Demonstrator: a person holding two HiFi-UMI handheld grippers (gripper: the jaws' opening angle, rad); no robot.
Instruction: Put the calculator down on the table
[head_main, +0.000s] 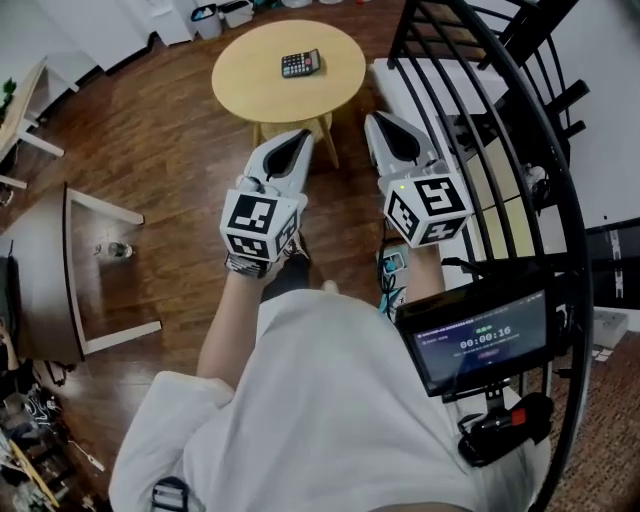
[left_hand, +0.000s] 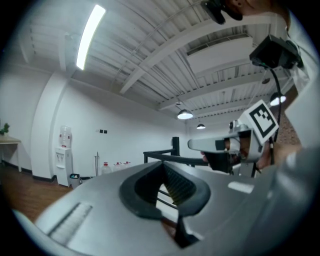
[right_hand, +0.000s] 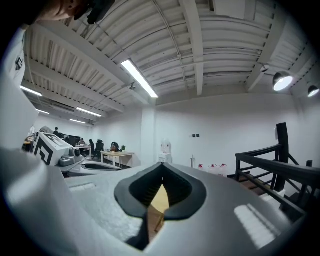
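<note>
Calculator lies on the round desk; both hand-held grippers are closed and empty.
The calculator (head_main: 300, 64) is a small dark rectangle, face up, with rows of small keys and a lighter strip along one side. It lies flat and slightly askew near the middle of the pale wooden desk (head_main: 250, 85). The left hand-held gripper (head_main: 297, 140) and right hand-held gripper (head_main: 385, 122) are side by side on the desk's near side, well apart from the calculator, jaws together with nothing between them.
</note>
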